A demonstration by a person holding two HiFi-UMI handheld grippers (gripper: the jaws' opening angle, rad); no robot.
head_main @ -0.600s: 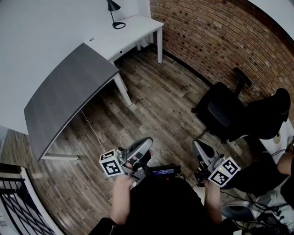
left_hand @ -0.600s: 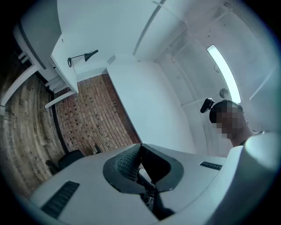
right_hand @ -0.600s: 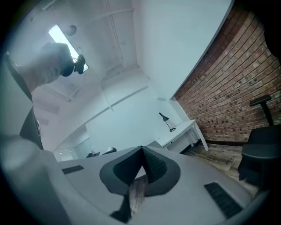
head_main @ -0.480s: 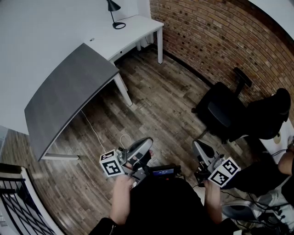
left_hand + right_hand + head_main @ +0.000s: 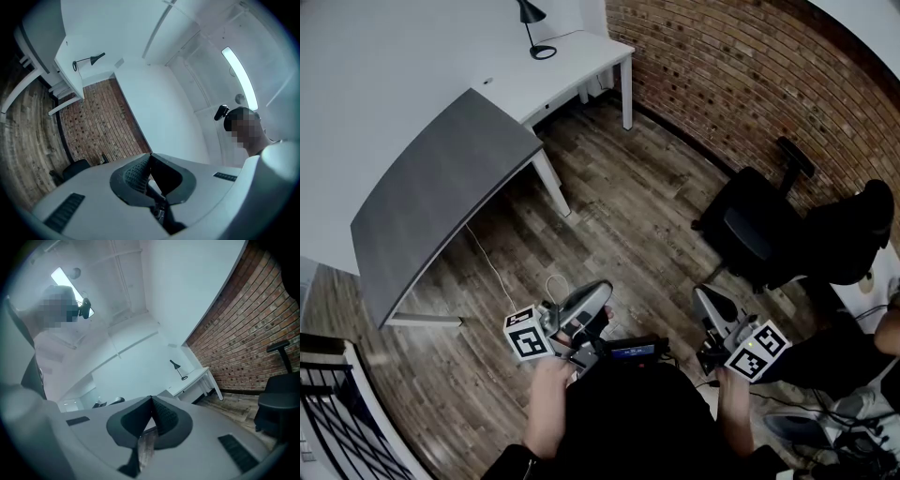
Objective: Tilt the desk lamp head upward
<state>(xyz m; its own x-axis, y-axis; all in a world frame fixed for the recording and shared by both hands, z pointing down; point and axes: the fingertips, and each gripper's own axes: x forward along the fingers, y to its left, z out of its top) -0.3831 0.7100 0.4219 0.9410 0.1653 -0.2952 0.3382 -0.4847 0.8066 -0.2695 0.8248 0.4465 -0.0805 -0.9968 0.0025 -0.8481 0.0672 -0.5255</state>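
Both grippers are clamped shut on nothing right now. The left gripper [image 5: 600,291] has its ribbed dark pads pressed tip to tip in its own view [image 5: 150,157], and the right gripper [image 5: 703,294] looks the same, jaws together with only floor showing past them [image 5: 151,401]. Each is held low, close in front of the person's body, over the brown wood-plank floor [image 5: 619,216].

The thing that matters is way off: the black desk lamp with the cone-shaped head [image 5: 532,23] stands on the white rectangular desk [image 5: 586,52] at the far end of the room, where the white wall meets the red brick wall [image 5: 741,84]. It's well apart from both grippers, ahead and off to the left. A grey curved desktop [image 5: 441,187] lies nearer on the left, and two black office chairs [image 5: 750,230] sit to the right.

The lamp's thin stem rises from a round base, with the head at the top (too small to read its exact tilt). My guess is the reach hasn't started. The left gripper is a bit nearer, but either one would need to open first.
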